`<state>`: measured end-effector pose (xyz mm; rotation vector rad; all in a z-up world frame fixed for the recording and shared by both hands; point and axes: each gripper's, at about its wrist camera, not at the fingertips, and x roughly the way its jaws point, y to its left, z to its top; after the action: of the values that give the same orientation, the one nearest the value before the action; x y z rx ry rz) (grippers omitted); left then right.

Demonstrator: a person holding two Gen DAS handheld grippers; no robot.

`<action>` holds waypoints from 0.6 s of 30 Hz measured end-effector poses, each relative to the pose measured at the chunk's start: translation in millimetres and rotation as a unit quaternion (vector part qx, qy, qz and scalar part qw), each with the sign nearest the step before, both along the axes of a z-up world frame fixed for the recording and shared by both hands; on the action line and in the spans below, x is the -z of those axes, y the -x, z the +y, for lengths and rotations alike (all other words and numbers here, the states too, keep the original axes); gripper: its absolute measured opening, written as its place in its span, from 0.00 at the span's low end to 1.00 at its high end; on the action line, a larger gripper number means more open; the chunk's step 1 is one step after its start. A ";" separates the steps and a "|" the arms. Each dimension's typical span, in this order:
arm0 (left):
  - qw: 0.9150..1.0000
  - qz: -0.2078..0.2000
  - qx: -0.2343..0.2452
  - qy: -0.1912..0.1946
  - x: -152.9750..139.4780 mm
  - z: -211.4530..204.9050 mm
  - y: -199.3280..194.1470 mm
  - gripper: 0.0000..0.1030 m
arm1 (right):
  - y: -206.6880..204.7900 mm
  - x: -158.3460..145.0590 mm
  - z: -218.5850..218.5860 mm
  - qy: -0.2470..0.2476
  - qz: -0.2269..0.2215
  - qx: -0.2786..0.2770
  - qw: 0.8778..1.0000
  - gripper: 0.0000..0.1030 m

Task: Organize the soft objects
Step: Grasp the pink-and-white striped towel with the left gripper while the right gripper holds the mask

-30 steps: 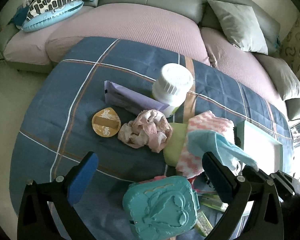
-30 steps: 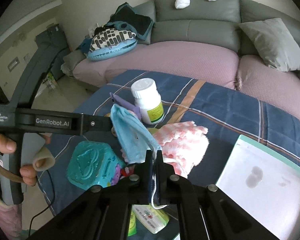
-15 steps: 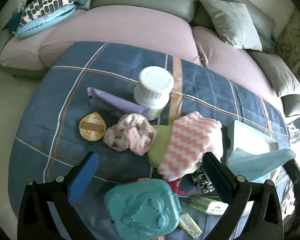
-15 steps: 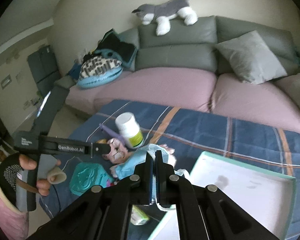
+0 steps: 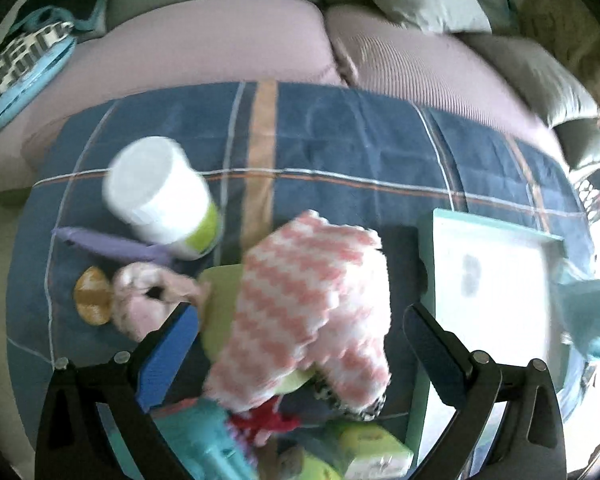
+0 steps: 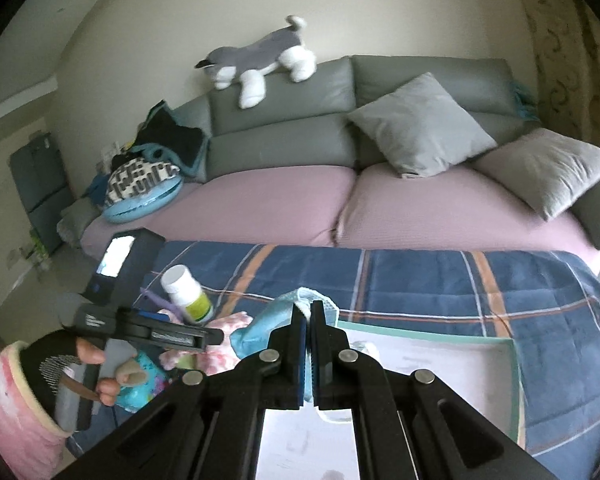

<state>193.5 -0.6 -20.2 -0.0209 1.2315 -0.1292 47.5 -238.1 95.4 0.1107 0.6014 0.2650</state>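
Note:
My right gripper is shut on a light blue cloth and holds it above the white tray with a teal rim. The cloth also shows at the right edge of the left wrist view, over the tray. My left gripper is open and empty, its fingers on either side of a pink-and-white zigzag cloth that lies on a green pad. A crumpled pink cloth lies to the left.
A white bottle, a purple packet, an orange disc, a teal case and small packets lie on the blue plaid cover. A sofa with grey cushions stands behind.
My right gripper has carried the blue cloth from beside the zigzag cloth to the right, over the tray. My left gripper has moved forward and right, closing in on the zigzag cloth.

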 end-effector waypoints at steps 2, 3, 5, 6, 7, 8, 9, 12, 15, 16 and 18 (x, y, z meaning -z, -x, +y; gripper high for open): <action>1.000 0.008 0.006 -0.010 8.4 -7.7 -6.2 0.82 | -0.5 1.0 -7.7 -0.004 0.002 0.009 1.000 0.02; 1.000 0.018 0.007 -0.012 13.8 -10.7 -9.6 0.76 | -0.8 1.1 -10.3 -0.007 0.003 0.012 1.000 0.02; 1.000 0.024 0.003 -0.007 19.7 -13.8 -11.7 0.68 | -0.7 1.5 -15.4 -0.012 0.003 0.015 1.000 0.02; 1.000 0.023 0.001 -0.004 20.7 -14.5 -12.0 0.65 | -0.8 1.1 -16.7 -0.012 0.002 0.016 1.000 0.02; 1.000 0.021 -0.003 -0.001 20.7 -14.3 -12.0 0.56 | 0.0 0.9 -18.0 -0.013 0.001 0.017 1.000 0.02; 1.000 0.019 -0.006 0.004 20.1 -13.5 -11.9 0.49 | -0.2 0.8 -19.1 -0.015 0.001 0.016 1.000 0.02; 1.000 0.017 -0.010 0.008 19.5 -12.6 -11.6 0.45 | -0.4 1.6 -19.9 -0.015 0.001 0.017 1.000 0.02; 1.000 0.010 -0.020 0.013 17.8 -9.7 -9.7 0.30 | -1.8 4.6 -20.1 -0.019 0.006 0.018 1.000 0.01; 0.999 0.002 -0.033 0.025 12.9 -1.3 -7.0 0.24 | -3.6 7.4 -23.1 -0.024 0.011 0.020 0.999 0.01; 0.999 0.000 -0.037 0.027 11.8 0.9 -6.3 0.23 | -4.3 7.8 -23.3 -0.024 0.012 0.021 0.999 0.01; 0.998 -0.007 -0.045 0.038 7.7 5.6 -4.2 0.22 | -5.3 9.3 -25.4 -0.027 0.015 0.022 0.999 0.01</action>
<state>197.7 5.0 -28.0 -0.1402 1.2086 -0.0969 52.9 -263.5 86.0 0.1802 0.6209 0.2369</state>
